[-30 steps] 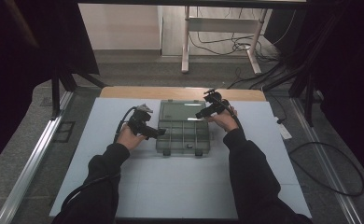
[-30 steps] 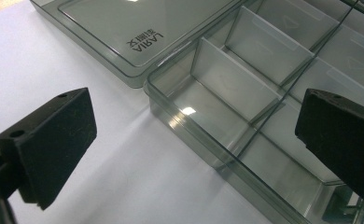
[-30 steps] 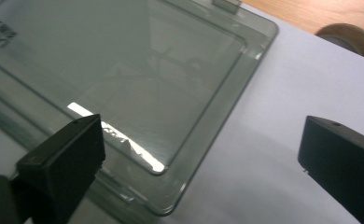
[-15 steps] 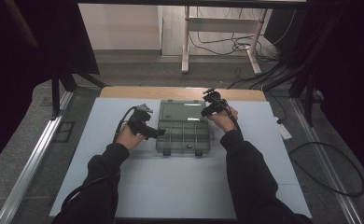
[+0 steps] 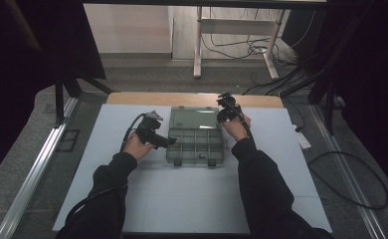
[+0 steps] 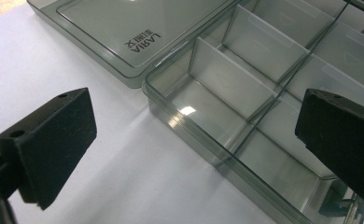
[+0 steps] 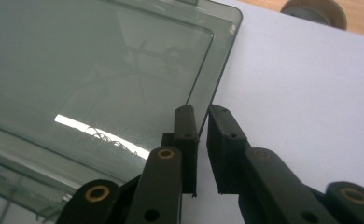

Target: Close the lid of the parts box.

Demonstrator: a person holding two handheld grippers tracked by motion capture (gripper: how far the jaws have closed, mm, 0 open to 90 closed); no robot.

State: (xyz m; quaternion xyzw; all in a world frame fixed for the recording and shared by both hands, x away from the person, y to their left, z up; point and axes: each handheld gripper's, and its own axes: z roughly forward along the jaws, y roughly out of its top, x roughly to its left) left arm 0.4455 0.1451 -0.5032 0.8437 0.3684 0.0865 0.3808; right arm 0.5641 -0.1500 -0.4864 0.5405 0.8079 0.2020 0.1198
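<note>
So there's one clear smoky-grey organizer box (image 5: 196, 142) sitting in the middle of the white table (image 5: 281, 189), lid (image 5: 194, 117) flipped open and lying flat on the far side. Two grippers in play. The left gripper (image 5: 166, 142) is at the box's left wall with its jaws spread wide and nothing pinched; in the left gripper view one pad (image 6: 54, 140) hangs over the table and the other over the compartments, so it straddles that wall without pressing it. Three dividers (image 6: 231, 79) show clearly there. Over at the lid's right edge, the right gripper (image 5: 225, 113) has just been closing, and its two pads (image 7: 185, 135) now look clamped on the lid's thin edge.
</note>
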